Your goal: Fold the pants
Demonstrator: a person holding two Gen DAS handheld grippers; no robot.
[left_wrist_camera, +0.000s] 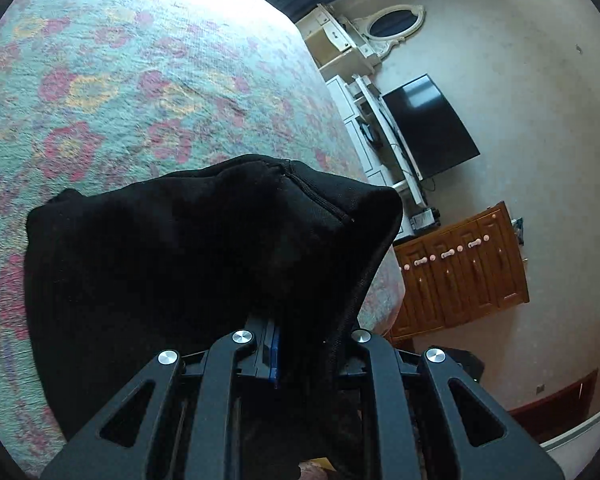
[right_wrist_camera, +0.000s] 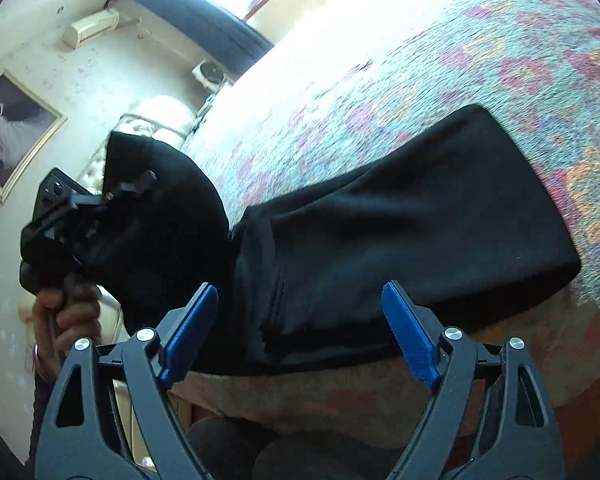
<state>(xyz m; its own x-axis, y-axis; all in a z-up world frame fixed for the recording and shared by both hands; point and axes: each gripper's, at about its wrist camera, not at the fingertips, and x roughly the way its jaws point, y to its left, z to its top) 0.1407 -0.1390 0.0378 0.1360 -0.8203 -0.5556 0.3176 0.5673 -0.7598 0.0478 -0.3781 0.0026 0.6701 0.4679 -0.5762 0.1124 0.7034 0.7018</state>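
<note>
Lifting pants (right_wrist_camera: 400, 240) end: left hand-held gripper (right_wrist_camera: 100, 204) clamped, raised; right hand-held gripper (right_wrist_camera: 300, 332) agape.

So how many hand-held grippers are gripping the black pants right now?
1. The left hand-held gripper is shut on the black pants, lifting one end off the bedspread. The right hand-held gripper hangs open above the bed-edge end, holding nothing.

Left claw (left_wrist_camera: 296, 340) fingertips buried under black pants (left_wrist_camera: 204, 248); only one blue pad edge visible. Bedspread (right_wrist_camera: 500, 60) pattern smeared by blur in right wrist view. Hand (right_wrist_camera: 66, 320) cut short behind right claw (right_wrist_camera: 300, 332) frame. Framed picture (right_wrist_camera: 12, 132) clipped by left edge.
</note>
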